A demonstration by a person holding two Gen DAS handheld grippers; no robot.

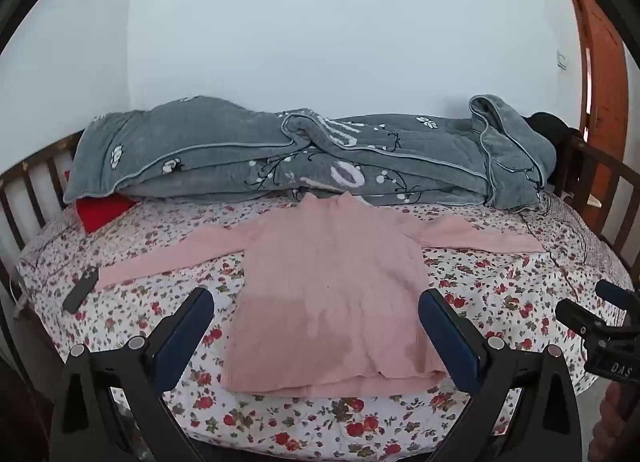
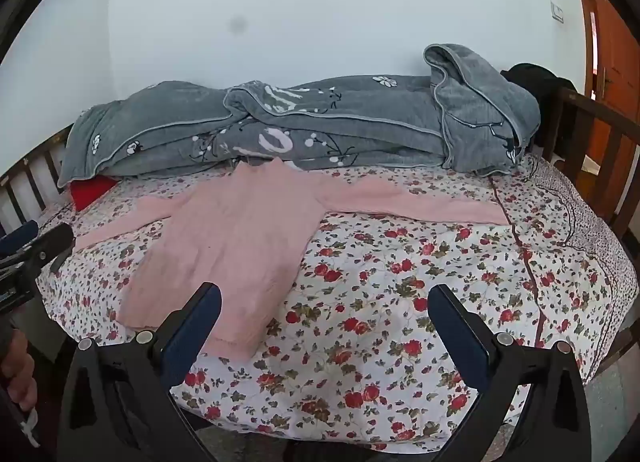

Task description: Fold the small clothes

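Note:
A pink long-sleeved sweater (image 1: 328, 286) lies flat on the floral bedsheet (image 1: 500, 294), both sleeves spread out to the sides, hem toward me. It also shows in the right wrist view (image 2: 232, 250), left of centre. My left gripper (image 1: 316, 298) is open and empty, held above the sweater's lower half. My right gripper (image 2: 324, 294) is open and empty, over the sheet just right of the sweater's hem. The right gripper also shows at the right edge of the left wrist view (image 1: 600, 326).
A rumpled grey blanket (image 1: 304, 158) lies along the back of the bed against the wall. A red item (image 1: 102, 208) peeks from under it at the left. A dark flat object (image 1: 80, 288) lies by the left sleeve. Wooden rails (image 1: 600, 182) border the bed.

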